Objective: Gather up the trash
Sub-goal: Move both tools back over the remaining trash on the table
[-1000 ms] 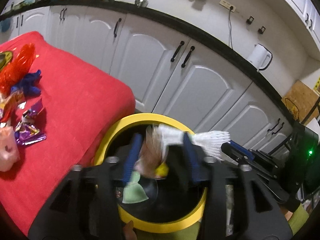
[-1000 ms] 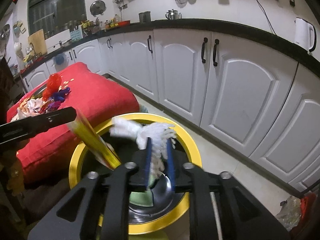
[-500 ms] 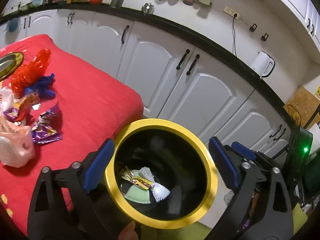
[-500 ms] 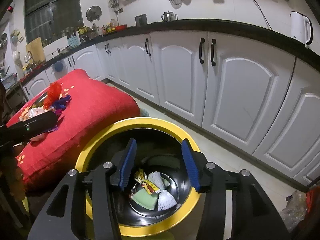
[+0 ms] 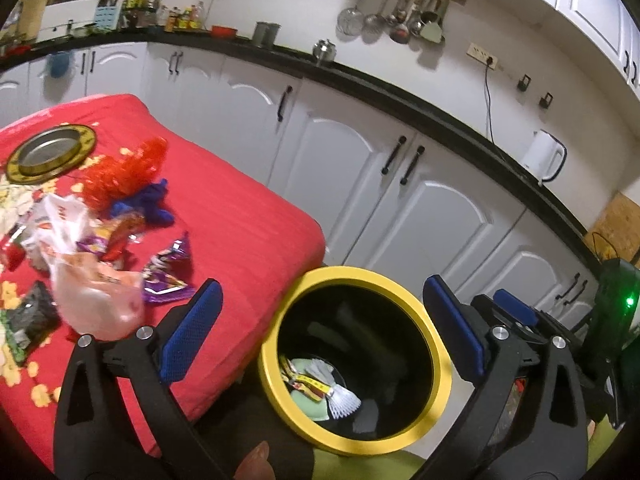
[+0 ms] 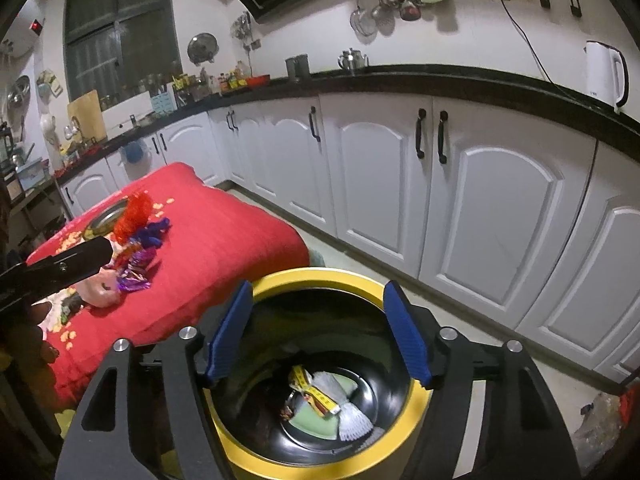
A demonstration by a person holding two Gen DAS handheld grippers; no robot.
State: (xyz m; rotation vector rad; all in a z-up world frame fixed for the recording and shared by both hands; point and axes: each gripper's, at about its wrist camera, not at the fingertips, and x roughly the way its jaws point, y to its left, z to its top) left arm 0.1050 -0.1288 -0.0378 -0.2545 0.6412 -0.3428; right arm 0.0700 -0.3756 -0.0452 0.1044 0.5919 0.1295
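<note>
The trash still to collect lies in a heap on the red cloth [image 5: 240, 216]. Nearest the bin is a purple wrapper [image 5: 166, 270] — shiny, crinkly and very light. It will slide if pushed flat, so it looks best to pinch a twisted end that sticks up. At 9 o'clock from it sits a soft pink plastic bag [image 5: 92, 296]. It is floppy and weighs almost nothing; grab a bunched fold, not the smooth side. At 12 o'clock from the wrapper are a blue scrap [image 5: 146, 202] and red crinkly netting [image 5: 124, 168], both soft and easy to squash. A dark packet [image 5: 28, 320] lies at the left edge.

At 3 o'clock from the heap stands the yellow-rimmed bin [image 5: 432, 328], just beside the cloth's edge. In its bottom lie a white fan-shaped piece [image 6: 354, 420], a yellow wrapper [image 6: 312, 394] and something pale green.

The left gripper [image 5: 320, 336] has its 2 blue fingers spread wide, with nothing between them. The right gripper [image 6: 320, 336] hangs over the bin mouth; its fingers are opening and are empty too.

A white kettle [image 5: 544, 158] stands on the counter far behind.
</note>
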